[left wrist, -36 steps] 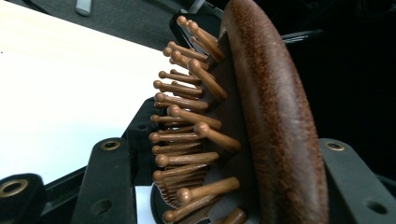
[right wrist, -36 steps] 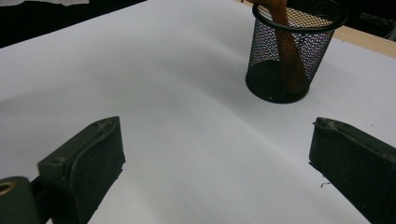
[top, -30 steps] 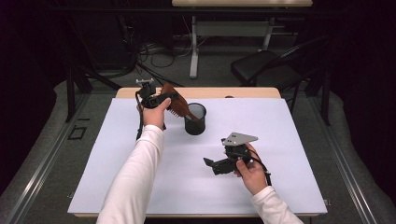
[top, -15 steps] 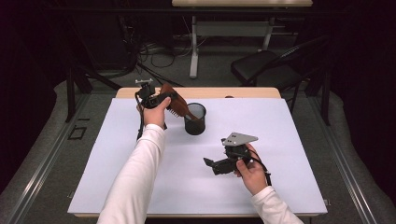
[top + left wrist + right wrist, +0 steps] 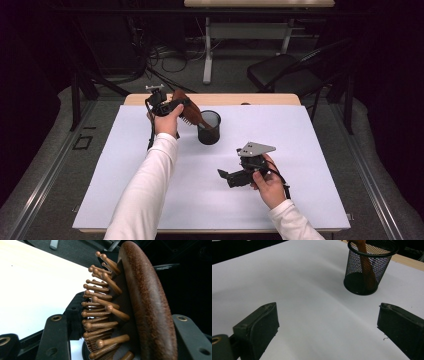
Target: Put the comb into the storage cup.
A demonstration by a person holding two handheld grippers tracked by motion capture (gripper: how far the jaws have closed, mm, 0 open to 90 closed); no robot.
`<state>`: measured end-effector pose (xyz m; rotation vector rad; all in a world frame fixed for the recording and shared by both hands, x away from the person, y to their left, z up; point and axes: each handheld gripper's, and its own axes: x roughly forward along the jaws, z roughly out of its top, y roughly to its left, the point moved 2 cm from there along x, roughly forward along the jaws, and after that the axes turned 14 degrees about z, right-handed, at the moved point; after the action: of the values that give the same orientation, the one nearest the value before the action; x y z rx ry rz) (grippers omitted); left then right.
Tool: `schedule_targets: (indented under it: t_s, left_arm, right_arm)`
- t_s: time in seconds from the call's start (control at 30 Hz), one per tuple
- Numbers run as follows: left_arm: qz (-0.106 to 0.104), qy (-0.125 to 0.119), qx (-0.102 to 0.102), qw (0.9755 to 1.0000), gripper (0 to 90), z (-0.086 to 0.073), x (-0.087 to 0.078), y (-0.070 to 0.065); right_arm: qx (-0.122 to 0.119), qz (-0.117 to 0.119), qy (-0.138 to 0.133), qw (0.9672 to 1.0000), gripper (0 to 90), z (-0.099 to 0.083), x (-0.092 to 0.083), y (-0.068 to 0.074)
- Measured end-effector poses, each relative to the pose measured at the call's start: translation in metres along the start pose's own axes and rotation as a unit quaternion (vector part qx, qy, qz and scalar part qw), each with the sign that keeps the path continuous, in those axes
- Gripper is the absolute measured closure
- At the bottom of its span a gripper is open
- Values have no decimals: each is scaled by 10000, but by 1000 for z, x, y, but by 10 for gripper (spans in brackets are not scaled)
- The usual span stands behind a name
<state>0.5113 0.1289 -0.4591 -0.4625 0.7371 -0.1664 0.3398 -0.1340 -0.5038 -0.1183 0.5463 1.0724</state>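
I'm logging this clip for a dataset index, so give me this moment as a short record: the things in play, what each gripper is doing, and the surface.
object in hand: wooden hairbrush, bristle pins facing the white table side
brush position: handle end down inside the cup, head leaning out over the rim
container: black mesh cup, upright
left gripper: clamped on the brush head, beside the cup
right gripper: jaws wide apart, nothing between them, resting on the table nearer the person
surface: white table cover

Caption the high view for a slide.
Left tongs grip a wooden hairbrush, handle in the black mesh cup; right tongs wait open.
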Motion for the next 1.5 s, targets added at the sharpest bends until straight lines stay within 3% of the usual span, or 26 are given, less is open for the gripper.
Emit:
schedule_targets:
  t_s: [0.23,0.53,1.23,1.4,1.5]
  left_arm:
    - [-42,20,-60,10000,425,0,0,0]
    - [-115,-4,-243,9996,319,-1,1,-3]
    - [147,-208,-294,9992,92,2,-2,1]
    - [103,-226,-290,9993,6,2,-4,1]
    - [45,-277,-311,9991,4,3,-5,0]
  right_arm:
    - [1,6,6,10000,32,0,0,0]
    - [-3,0,9,10000,32,0,0,0]
    - [-5,-1,32,10000,32,-1,1,1]
    - [3,-10,27,10000,32,-1,1,0]
    - [5,-42,21,10000,32,0,1,0]
